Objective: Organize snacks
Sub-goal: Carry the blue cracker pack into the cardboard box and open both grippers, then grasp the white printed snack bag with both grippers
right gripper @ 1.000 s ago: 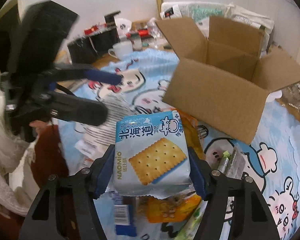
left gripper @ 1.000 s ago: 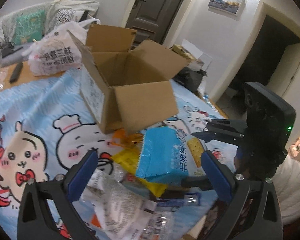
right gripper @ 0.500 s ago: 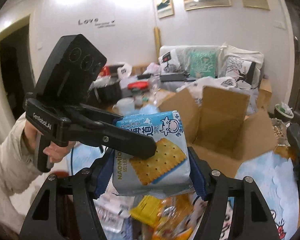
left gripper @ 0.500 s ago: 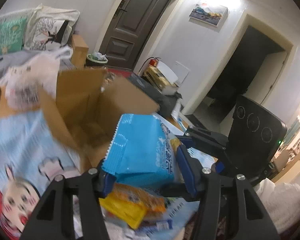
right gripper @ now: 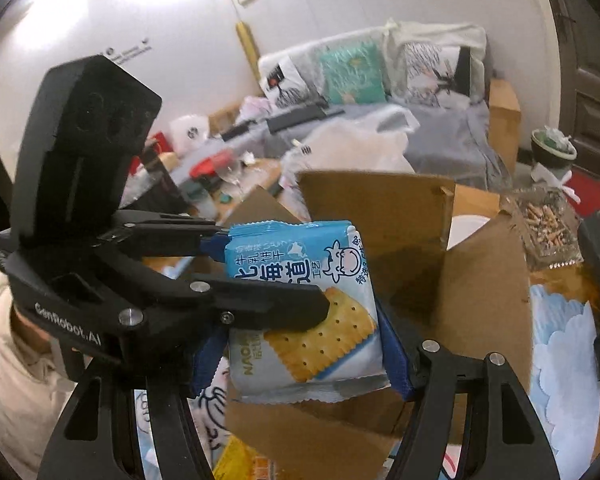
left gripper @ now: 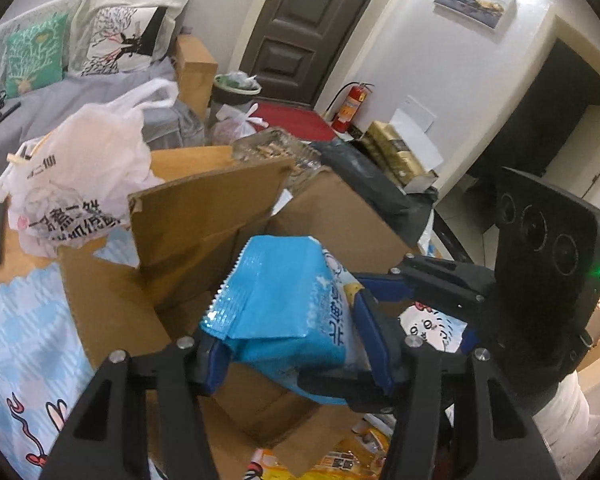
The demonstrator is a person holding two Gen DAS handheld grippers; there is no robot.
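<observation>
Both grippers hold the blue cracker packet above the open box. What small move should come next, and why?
Probably lower the blue cracker packet slightly into the cardboard box, then release. The left gripper and right gripper both clamp it, and the box opening lies just behind and below it.

open box mouth (left gripper: 204, 304) below, raised flaps (left gripper: 204, 204) flanking

It was a lived-in home — a grey sofa (right gripper: 440, 120) piled with cushions (left gripper: 36, 54), framed pictures (left gripper: 474, 0) on white walls, a dark front door (left gripper: 300, 28).
</observation>
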